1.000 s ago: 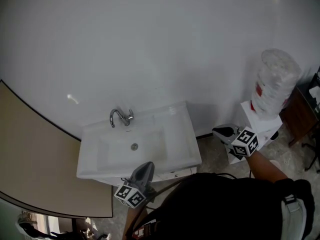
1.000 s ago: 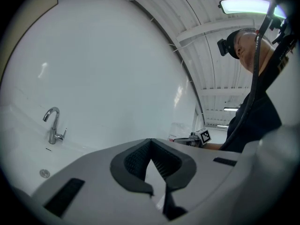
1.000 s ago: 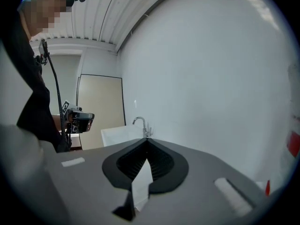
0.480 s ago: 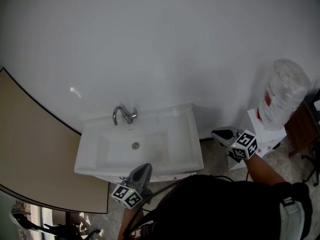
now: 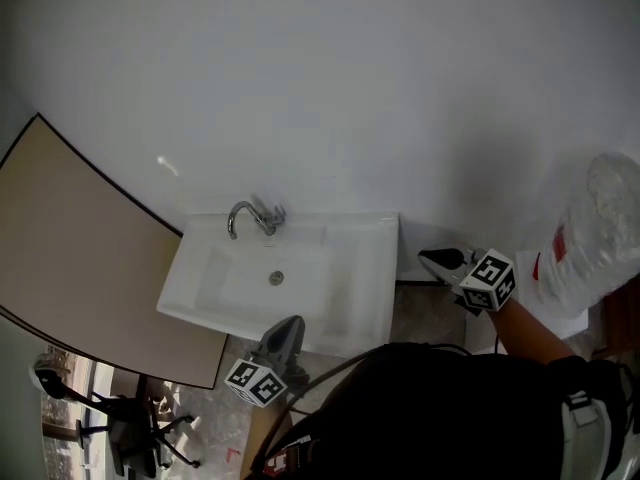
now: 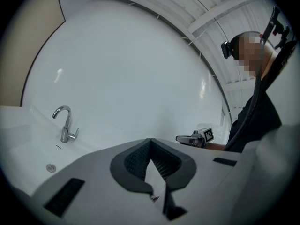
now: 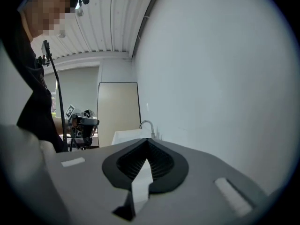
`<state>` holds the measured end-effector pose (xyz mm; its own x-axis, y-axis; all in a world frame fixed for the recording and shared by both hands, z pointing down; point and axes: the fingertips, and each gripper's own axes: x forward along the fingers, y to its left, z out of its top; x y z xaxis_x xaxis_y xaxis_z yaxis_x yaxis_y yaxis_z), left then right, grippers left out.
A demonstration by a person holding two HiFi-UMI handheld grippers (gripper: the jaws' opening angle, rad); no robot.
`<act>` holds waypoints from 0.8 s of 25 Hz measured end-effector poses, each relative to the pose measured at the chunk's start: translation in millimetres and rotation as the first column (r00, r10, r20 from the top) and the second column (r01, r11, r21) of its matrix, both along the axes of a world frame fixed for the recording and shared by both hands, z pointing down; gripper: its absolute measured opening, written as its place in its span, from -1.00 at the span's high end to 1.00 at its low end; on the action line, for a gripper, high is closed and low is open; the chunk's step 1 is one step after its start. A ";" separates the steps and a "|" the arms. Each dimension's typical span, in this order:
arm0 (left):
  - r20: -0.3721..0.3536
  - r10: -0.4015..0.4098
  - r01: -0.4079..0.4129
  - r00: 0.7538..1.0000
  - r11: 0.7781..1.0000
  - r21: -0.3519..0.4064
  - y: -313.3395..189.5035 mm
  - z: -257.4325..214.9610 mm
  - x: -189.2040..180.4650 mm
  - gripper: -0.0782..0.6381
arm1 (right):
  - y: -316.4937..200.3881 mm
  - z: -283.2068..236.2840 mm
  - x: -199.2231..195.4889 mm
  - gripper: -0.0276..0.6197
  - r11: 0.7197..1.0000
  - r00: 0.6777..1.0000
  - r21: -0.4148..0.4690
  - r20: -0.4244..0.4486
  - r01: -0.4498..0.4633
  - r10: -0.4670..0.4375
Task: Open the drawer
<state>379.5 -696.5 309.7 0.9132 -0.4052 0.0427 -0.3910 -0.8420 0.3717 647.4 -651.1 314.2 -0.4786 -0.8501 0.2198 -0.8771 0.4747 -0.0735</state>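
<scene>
Nearest to me, the left gripper [image 5: 285, 330] hangs right at the front lip of the sink [image 5: 352, 306]. Its jaws are pressed together on nothing and its nose points level, out across the basin. Whether it brushes the lip, I can't tell from here. Now the thing that matters: no drawer is showing! The white basin overhangs whatever sits beneath it, so my guess is the drawer front lies below and just ahead of that left nose, tucked under the rim. I'd reckon its long side runs along the sink's front edge, crosswise to the way the gripper points. So by my reading the tool needs to drop, not reach, and those jaws will have to part before they take any handle. The right gripper [image 5: 432, 261] is off past the sink's far end, well apart from its partner. Its jaws are closed and empty too, aimed back along the wall [image 5: 350, 98] toward the basin's side. That leaves the left hand the nearer of the two for the front of the cabinet. Further out from the left nose, the tap [image 5: 252, 218] stands at the back of the basin against the wall. A beige panel [image 5: 80, 258] leans away on the far side.
</scene>
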 end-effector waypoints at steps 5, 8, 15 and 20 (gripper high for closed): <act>0.005 -0.057 0.057 0.998 0.998 0.029 1.6 -12.6 48.5 0.78 | -16.4 6.2 35.9 0.92 0.996 0.996 0.001 0.036 0.084 -0.084; 0.024 -0.077 0.077 0.997 0.996 0.037 3.0 -16.5 52.9 0.78 | -29.1 11.1 35.1 0.92 0.994 0.993 -0.001 0.050 0.110 -0.109; 0.010 -0.100 0.100 0.995 0.993 0.057 8.2 -19.2 10.5 0.78 | -27.2 0.0 -25.2 0.92 0.987 0.986 0.013 0.030 0.163 -0.164; -0.023 -0.129 0.130 0.991 0.989 0.066 10.5 -18.7 -48.8 0.78 | -25.3 -17.1 -76.5 0.92 0.984 0.984 0.029 -0.021 0.175 -0.175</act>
